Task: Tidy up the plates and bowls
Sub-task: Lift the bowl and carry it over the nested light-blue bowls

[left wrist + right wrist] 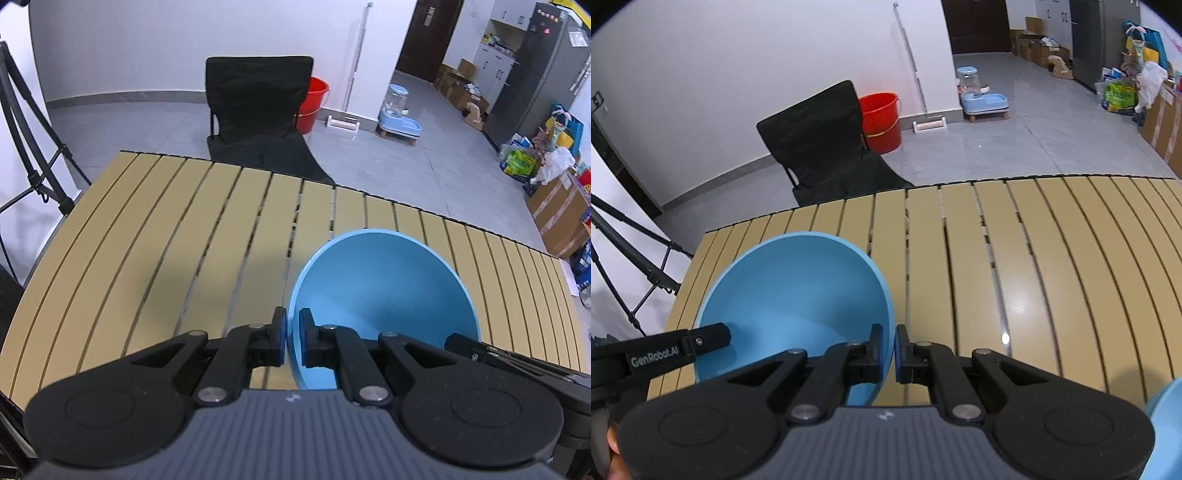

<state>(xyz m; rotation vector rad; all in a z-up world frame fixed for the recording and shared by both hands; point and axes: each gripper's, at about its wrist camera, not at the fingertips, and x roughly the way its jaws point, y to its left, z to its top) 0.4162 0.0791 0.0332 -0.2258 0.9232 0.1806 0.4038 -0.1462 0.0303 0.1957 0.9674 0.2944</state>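
A light blue bowl (384,291) is held over the slatted tan table (166,229) by both grippers. My left gripper (292,338) is shut on the bowl's left rim, one pad inside and one outside. My right gripper (889,350) is shut on the bowl's (798,291) right rim the same way. The right gripper's finger shows at the bowl's right side in the left wrist view (480,350); the left gripper's finger shows at the bowl's left side in the right wrist view (701,341). Another light blue piece (1167,424) peeks in at the lower right edge.
A black folding chair (258,110) stands behind the table's far edge, with a red bucket (314,103) beside it. A tripod (29,147) stands off the table's left end. Boxes and bags (554,192) line the floor at the right.
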